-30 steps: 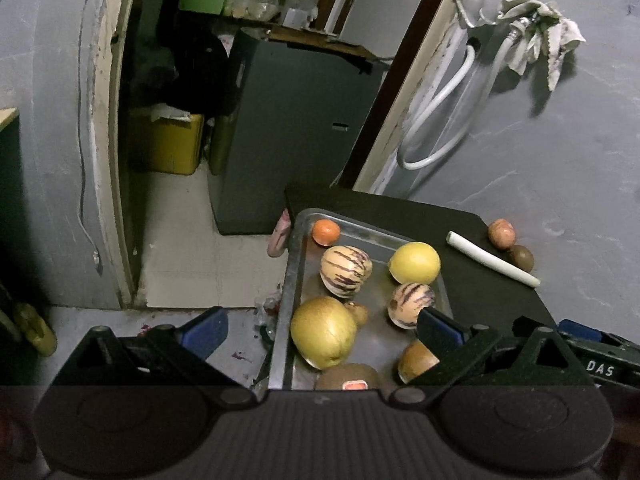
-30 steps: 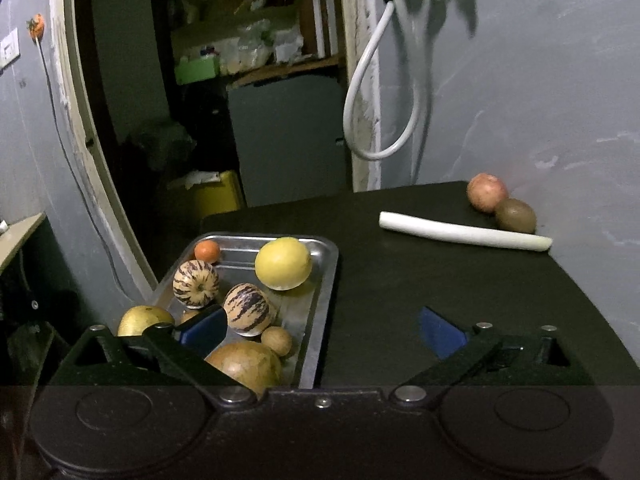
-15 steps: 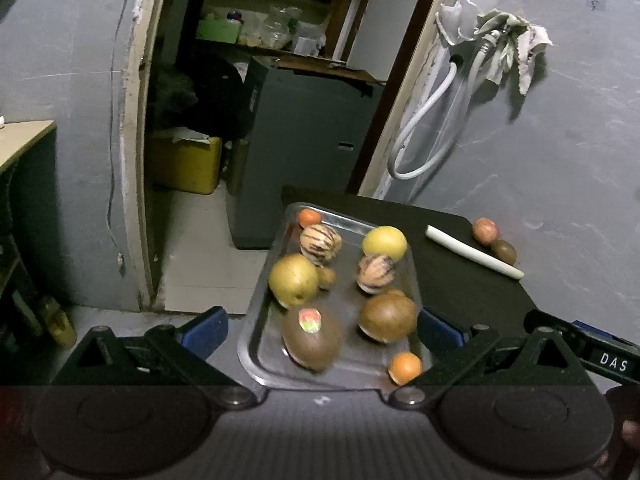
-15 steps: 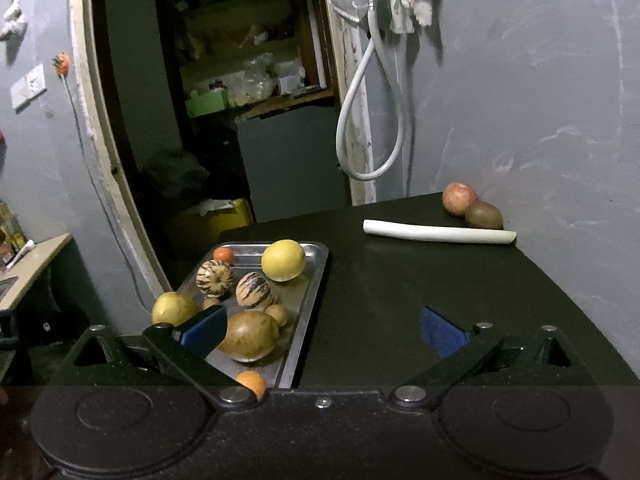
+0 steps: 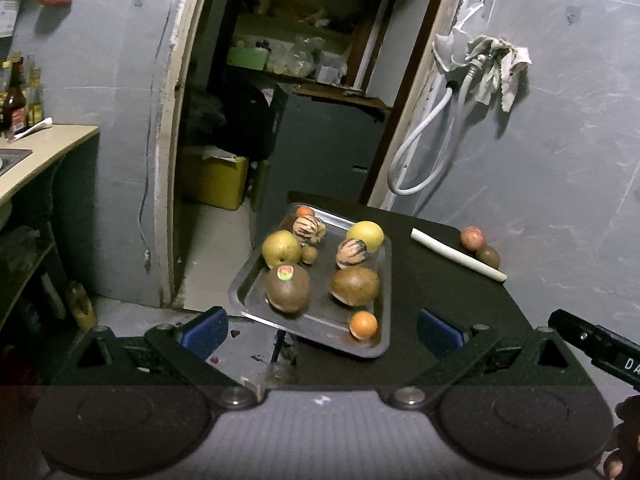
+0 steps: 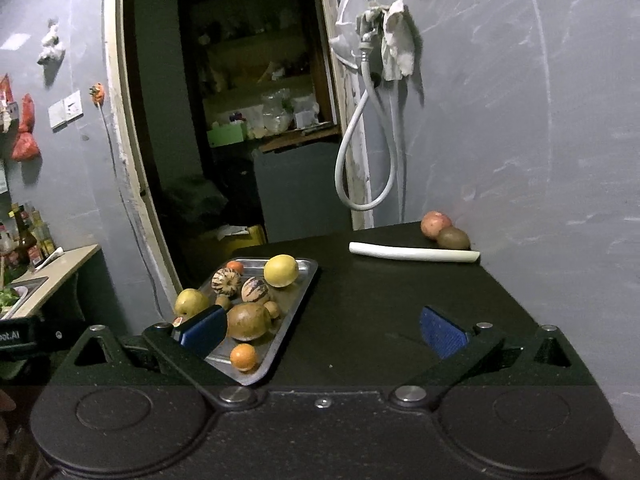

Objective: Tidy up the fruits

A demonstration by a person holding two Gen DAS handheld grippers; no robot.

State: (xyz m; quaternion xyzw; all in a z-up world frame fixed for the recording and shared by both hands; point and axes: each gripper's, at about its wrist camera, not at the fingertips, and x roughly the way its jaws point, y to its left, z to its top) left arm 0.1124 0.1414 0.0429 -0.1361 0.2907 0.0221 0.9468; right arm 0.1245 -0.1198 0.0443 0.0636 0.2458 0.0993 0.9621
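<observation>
- While both grippers hang back from the bench (image 6: 380,320) with nothing between their fingers, the left gripper (image 5: 320,330) and the right gripper (image 6: 322,330) each stand spread wide and released.
- Nearest, at about 11 o'clock from the right gripper, the steel tray (image 6: 294,304) sits on the bench's left edge with most of the fruit gathered in it: a small orange (image 5: 363,325) by the near rim, two big brown fruits (image 5: 354,286) behind it, one carrying a round red-and-green sticker (image 5: 284,272) too small to read.
- Farther in lie a green-yellow apple (image 5: 281,248), two striped melons (image 5: 351,253), a yellow citrus (image 5: 365,236) and another little orange (image 5: 305,211) at the far rim.
- Well apart, at 1 o'clock by the wall, a reddish fruit (image 6: 435,225) and a kiwi-brown one (image 6: 453,238) touch each other behind a white stalk (image 6: 414,253); I judge these two are what is left to bring over.
- Writing: partial white letters "DA" (image 5: 630,363) on the other gripper's body, and "oot.AI" in the right view.
</observation>
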